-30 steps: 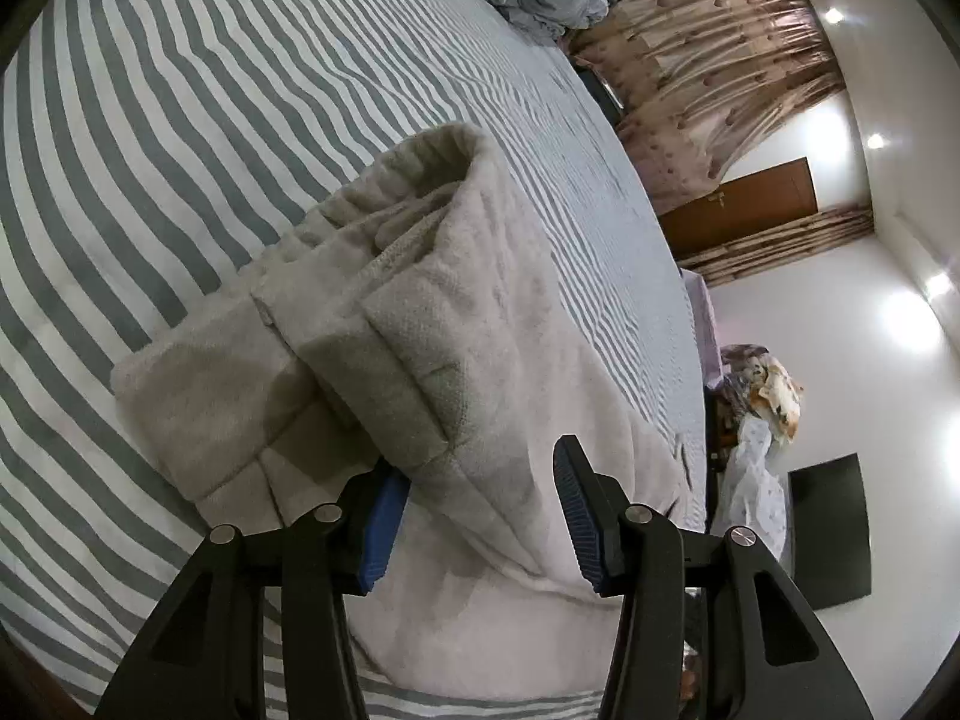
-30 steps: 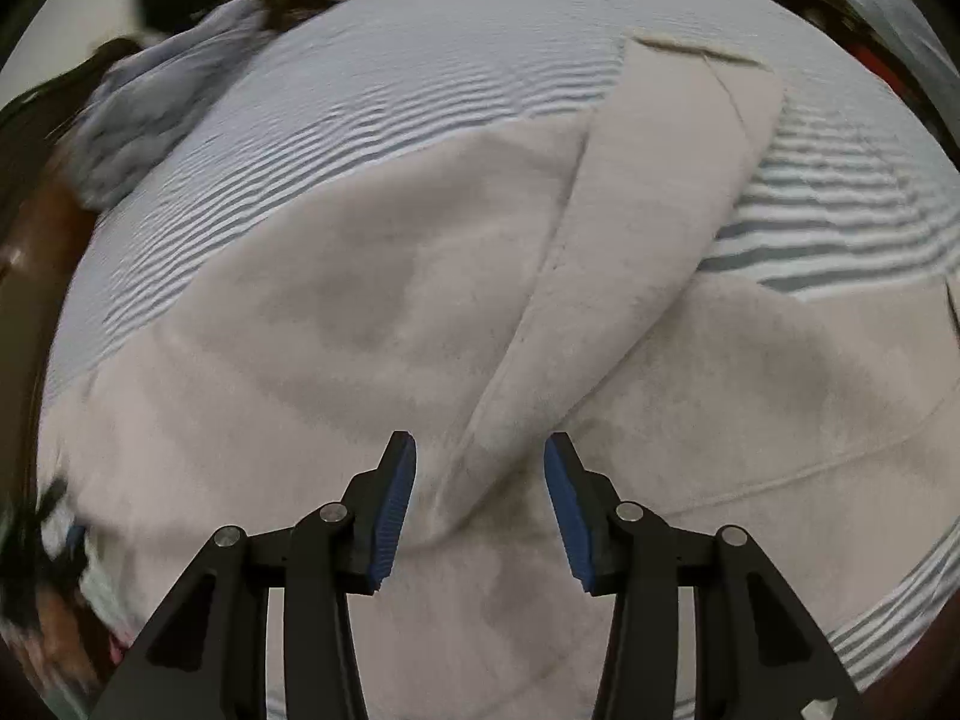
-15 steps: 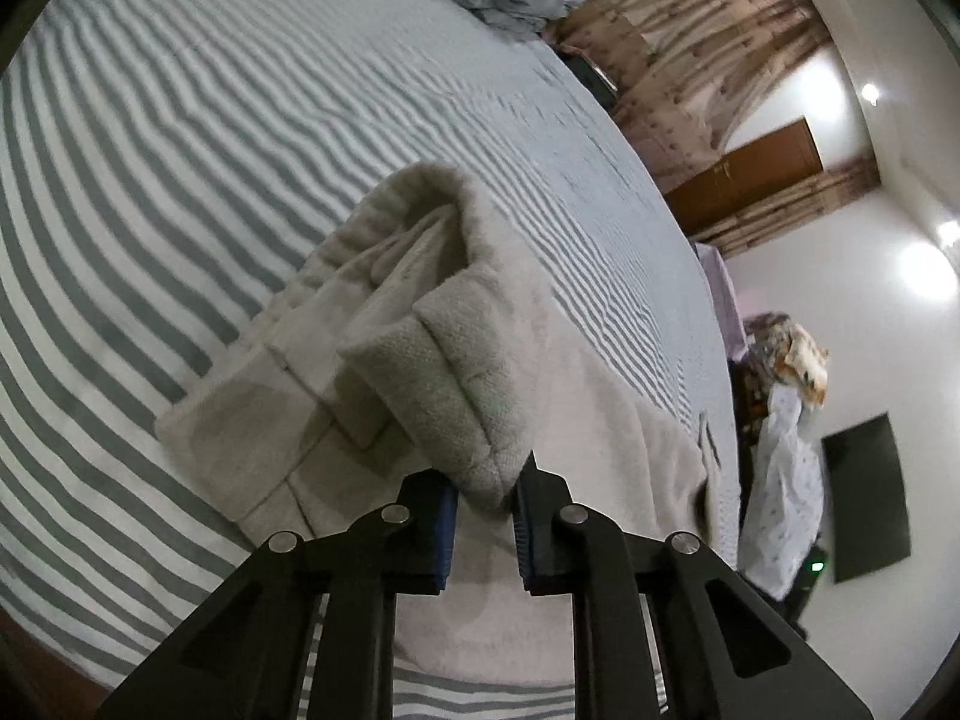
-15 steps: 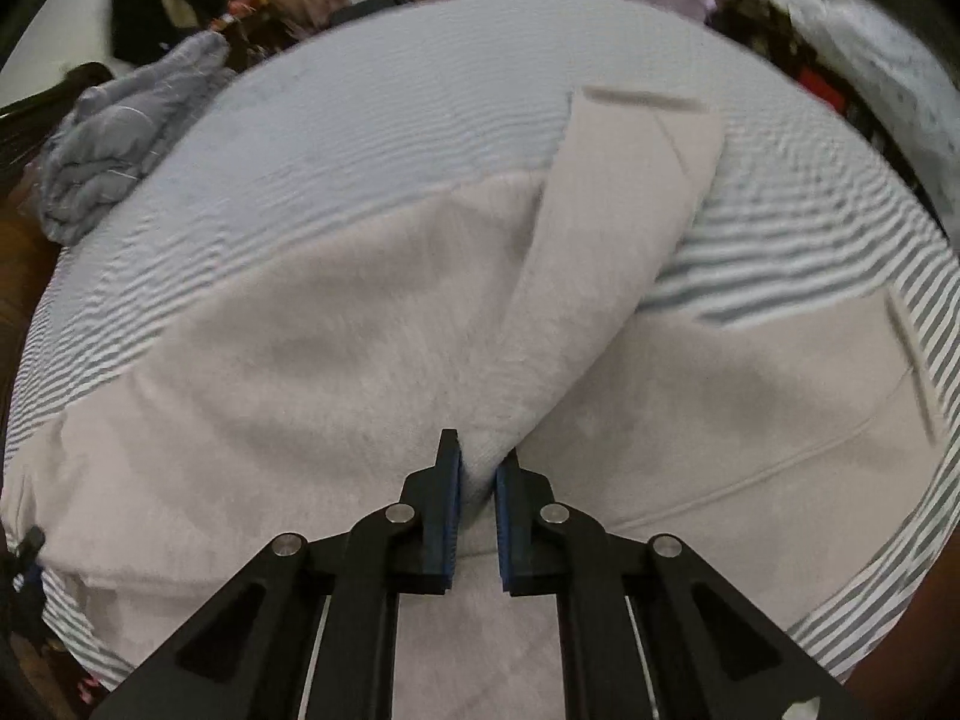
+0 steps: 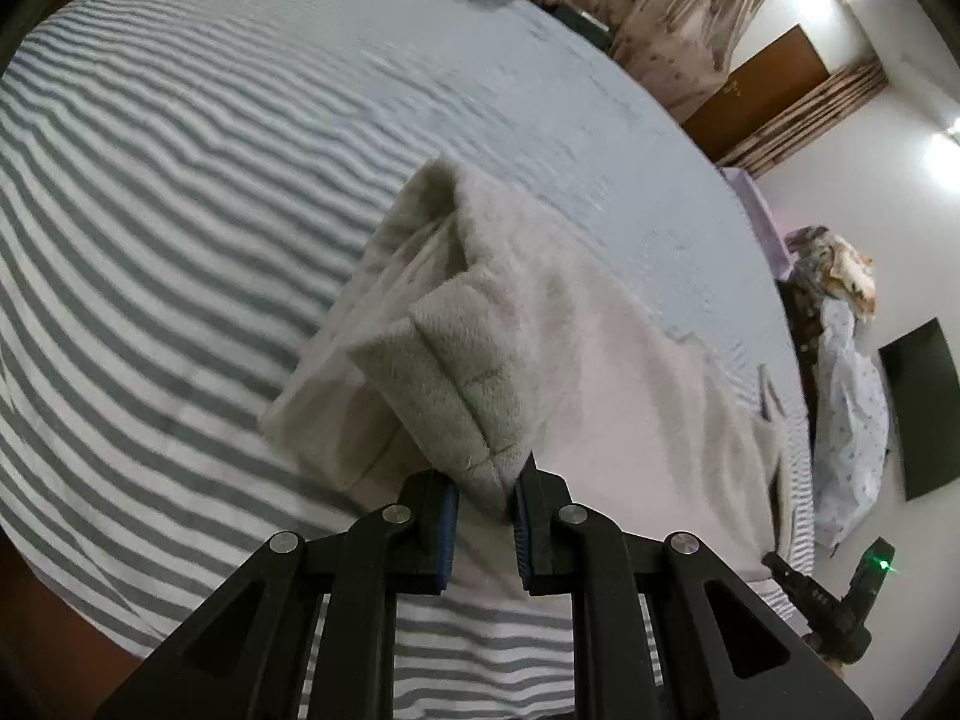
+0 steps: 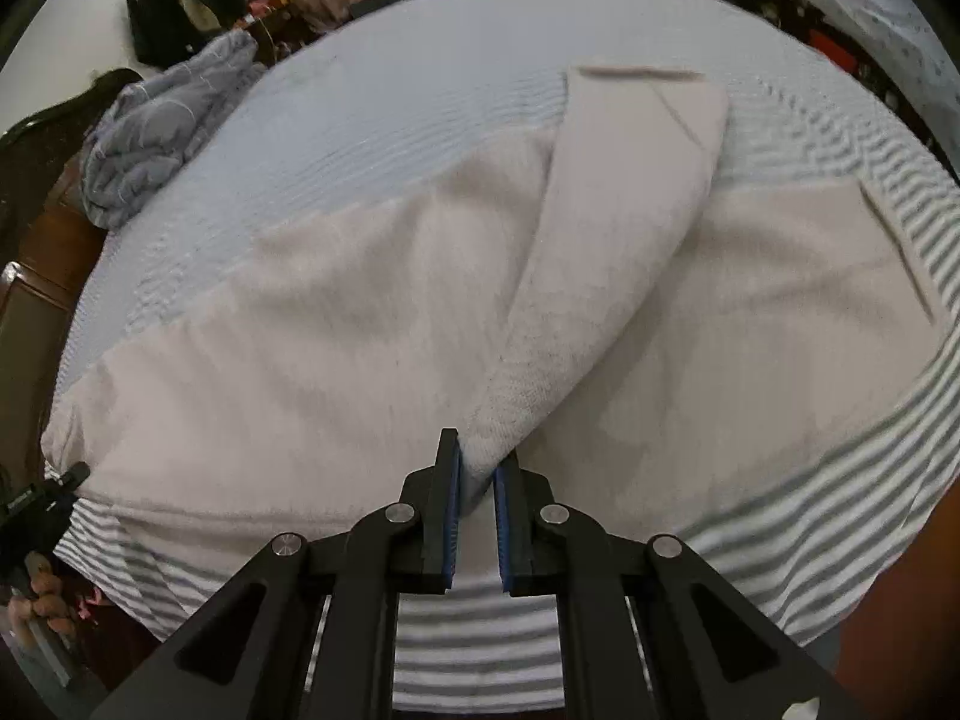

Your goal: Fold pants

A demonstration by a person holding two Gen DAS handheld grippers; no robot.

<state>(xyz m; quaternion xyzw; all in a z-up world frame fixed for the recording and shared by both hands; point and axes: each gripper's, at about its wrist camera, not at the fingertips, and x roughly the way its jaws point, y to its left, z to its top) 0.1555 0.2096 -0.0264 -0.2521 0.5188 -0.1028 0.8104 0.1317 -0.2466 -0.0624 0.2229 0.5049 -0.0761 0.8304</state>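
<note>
both grippers clamped on the pants

cream pants (image 6: pixel 360 300) lie spread across a bed (image 5: pixel 180 150) with a grey-and-white striped cover. the left gripper (image 5: pixel 485 501) is clenched on a thick folded hem at the waistband end, lifting it off the cover. the right gripper (image 6: pixel 477 483) is pinched tight on a raised fold of a pant leg that runs up and away from it. a crumpled grey blanket (image 6: pixel 156 120) sits at the far edge of the bed. the right view's edges are blurred, so clutter there is hard to read.
</note>
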